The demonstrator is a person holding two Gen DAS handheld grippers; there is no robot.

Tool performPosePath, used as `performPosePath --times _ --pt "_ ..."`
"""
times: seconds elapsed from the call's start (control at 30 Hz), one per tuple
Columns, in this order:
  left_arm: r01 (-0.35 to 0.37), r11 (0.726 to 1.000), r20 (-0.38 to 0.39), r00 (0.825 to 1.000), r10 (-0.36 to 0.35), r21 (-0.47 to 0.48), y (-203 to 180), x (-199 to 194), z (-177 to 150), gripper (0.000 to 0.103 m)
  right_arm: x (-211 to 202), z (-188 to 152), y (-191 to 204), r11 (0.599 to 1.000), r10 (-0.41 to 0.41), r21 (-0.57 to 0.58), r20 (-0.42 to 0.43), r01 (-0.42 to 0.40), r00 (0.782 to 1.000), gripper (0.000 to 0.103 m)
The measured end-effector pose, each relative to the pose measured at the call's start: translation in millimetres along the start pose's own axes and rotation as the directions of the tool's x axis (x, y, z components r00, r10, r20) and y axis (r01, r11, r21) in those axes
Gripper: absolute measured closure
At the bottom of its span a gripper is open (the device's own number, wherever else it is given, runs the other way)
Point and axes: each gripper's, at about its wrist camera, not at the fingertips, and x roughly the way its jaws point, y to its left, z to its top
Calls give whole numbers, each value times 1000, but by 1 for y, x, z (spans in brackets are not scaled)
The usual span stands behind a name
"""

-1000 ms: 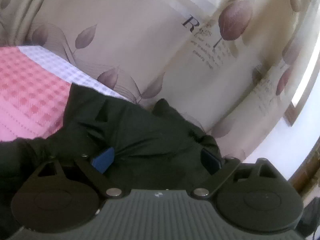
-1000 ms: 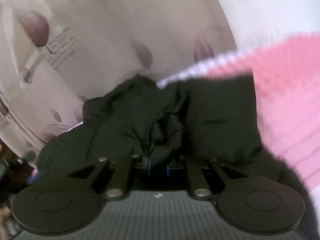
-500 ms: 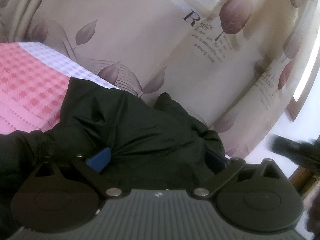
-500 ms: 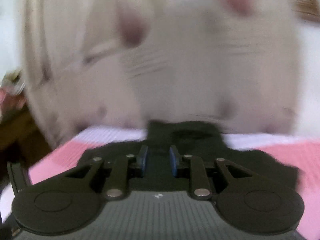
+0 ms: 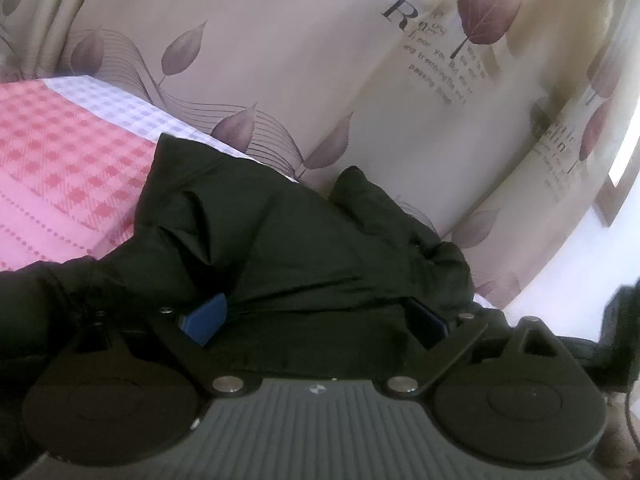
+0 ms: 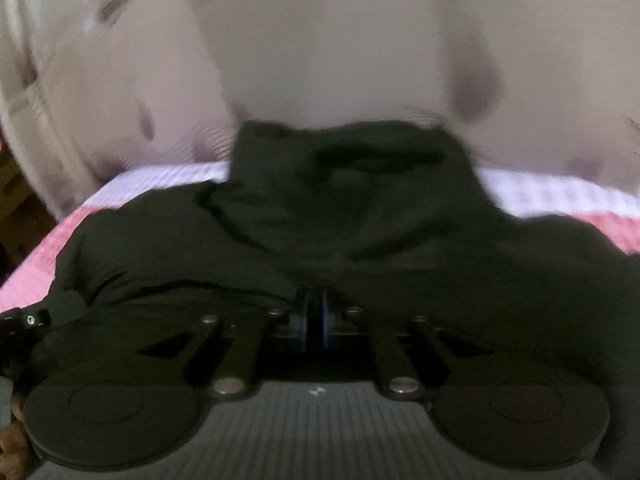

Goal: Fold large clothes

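In the left wrist view, the left gripper stood with its fingers spread wide over the black jacket, which lay on the pink checked bed by the leaf-print curtain. In the blurred right wrist view, the right gripper had its fingers closed together at the jacket's near edge; whether they pinched cloth was unclear.

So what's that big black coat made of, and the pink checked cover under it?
The black coat looks like smooth, faintly shiny synthetic cloth, puffy with soft creases, perhaps padded. The pink checked cover looks like matte woven cotton, though I can't be sure.
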Motion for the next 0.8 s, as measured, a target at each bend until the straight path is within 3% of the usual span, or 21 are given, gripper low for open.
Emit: performPosePath --times 0.1,0.17,0.23,0.37,0.47,0.6,0.7,0.8 --pt "-3 1000 1 1000 3 12 -2 -1 1 8 -20 -4 -33 995 2 96 31 -5 1000 99" --pt "-21 999 22 1000 20 48 -7 -8 3 18 -32 -9 -51 994 -27 111 37 23 999 99" --pt "-61 991 64 996 54 116 -18 -21 7 20 -44 -13 -64 993 -58 108 44 53 997 99" --pt "-16 968 93 996 -8 249 -51 -30 23 20 -45 -10 -68 995 -53 85 38 50 998 99" --pt "-51 948 106 994 18 315 -65 -9 32 19 -36 -15 -59 996 -74 46 37 73 997 99" --pt "-90 968 30 996 86 234 -43 32 45 22 -28 -22 -55 997 -78 18 71 77 994 99" --pt "-182 962 -23 981 191 205 -13 55 42 31 -29 -24 -62 997 -61 43 78 58 995 99" --pt "-151 984 -46 987 156 92 15 55 44 36 -32 -26 -63 998 -52 51 83 48 995 99"
